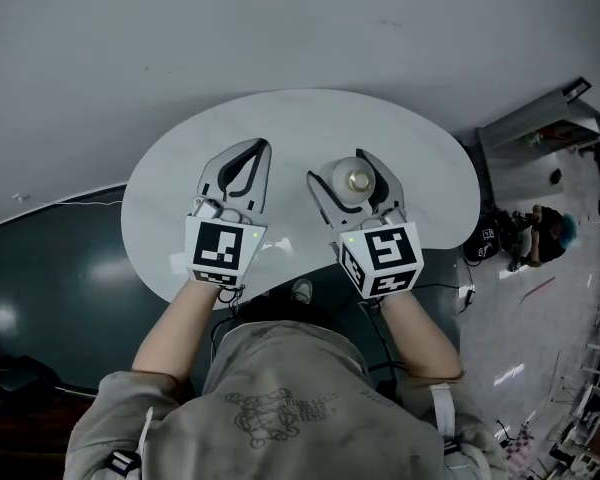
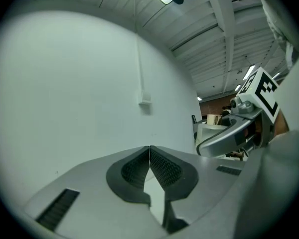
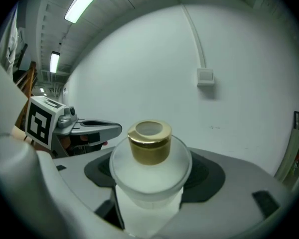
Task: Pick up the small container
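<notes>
- Small container (image 3: 148,176), a frosted pale jar with a gold cap (image 3: 149,143), stands upright between the two jaws of my right gripper (image 1: 345,171)
- In the right gripper view the dark pads (image 3: 97,172) sit against its round body on both sides, so this claw is pinching the jar around its widest part, below the cap
- The cap has a pale round centre inside a brassy ring, and it rises clear above the jaws
- From the head view I look down on the jar as a pale disc with the cap in its middle, ringed by the curved grey jaws, over the middle of the white oval table (image 1: 180,203)
- The jaws hide its base, so it is probably raised off the tabletop, but I cannot be sure
- My left gripper (image 2: 149,156) holds nothing: its ribbed black pads are pressed together, meeting along one line at the tips, with only a narrow slit lower down where white shows through
- In the head view it lies just beside the right one, on its left, apart from it, and both point away from me across the table
- Each gripper carries its marker cube (image 1: 223,250) at the near end, close to the table's near edge, with my forearms coming in behind
- Beyond the jar in the right gripper view is a plain white wall (image 3: 239,49) with a small box (image 3: 205,76) fixed to it
</notes>
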`<state>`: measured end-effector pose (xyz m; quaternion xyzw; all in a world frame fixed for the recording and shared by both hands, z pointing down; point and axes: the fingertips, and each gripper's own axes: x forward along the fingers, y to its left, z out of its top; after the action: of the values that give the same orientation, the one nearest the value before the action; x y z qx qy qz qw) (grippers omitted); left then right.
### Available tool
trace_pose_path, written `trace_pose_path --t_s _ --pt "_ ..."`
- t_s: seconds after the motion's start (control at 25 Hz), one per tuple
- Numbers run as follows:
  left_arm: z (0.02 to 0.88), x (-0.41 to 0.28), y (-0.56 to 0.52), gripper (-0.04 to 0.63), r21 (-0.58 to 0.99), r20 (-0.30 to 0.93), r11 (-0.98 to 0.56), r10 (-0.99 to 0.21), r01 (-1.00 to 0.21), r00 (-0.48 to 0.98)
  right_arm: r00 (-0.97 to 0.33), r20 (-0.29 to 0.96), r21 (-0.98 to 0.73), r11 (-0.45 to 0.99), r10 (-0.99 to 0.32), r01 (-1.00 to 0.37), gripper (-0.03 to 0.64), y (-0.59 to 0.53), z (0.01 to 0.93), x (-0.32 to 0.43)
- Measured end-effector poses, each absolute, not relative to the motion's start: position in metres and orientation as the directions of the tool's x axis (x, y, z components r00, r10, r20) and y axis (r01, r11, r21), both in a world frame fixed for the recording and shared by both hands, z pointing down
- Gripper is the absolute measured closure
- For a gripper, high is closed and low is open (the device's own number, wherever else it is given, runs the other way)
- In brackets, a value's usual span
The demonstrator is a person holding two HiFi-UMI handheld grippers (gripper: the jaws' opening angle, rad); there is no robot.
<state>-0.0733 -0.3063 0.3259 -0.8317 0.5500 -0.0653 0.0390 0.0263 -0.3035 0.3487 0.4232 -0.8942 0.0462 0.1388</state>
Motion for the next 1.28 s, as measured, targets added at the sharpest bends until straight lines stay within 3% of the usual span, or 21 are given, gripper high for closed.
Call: trace_pose_path --t_s 1.28 --pt "0.337 -0.05 -0.22 0.578 -0.128 0.107 -0.443 -0.895 -0.887 0.432 -0.662 0.33 -0.003 0.7 -0.674 -0.714 0.295 -0.214 0.36 0.031"
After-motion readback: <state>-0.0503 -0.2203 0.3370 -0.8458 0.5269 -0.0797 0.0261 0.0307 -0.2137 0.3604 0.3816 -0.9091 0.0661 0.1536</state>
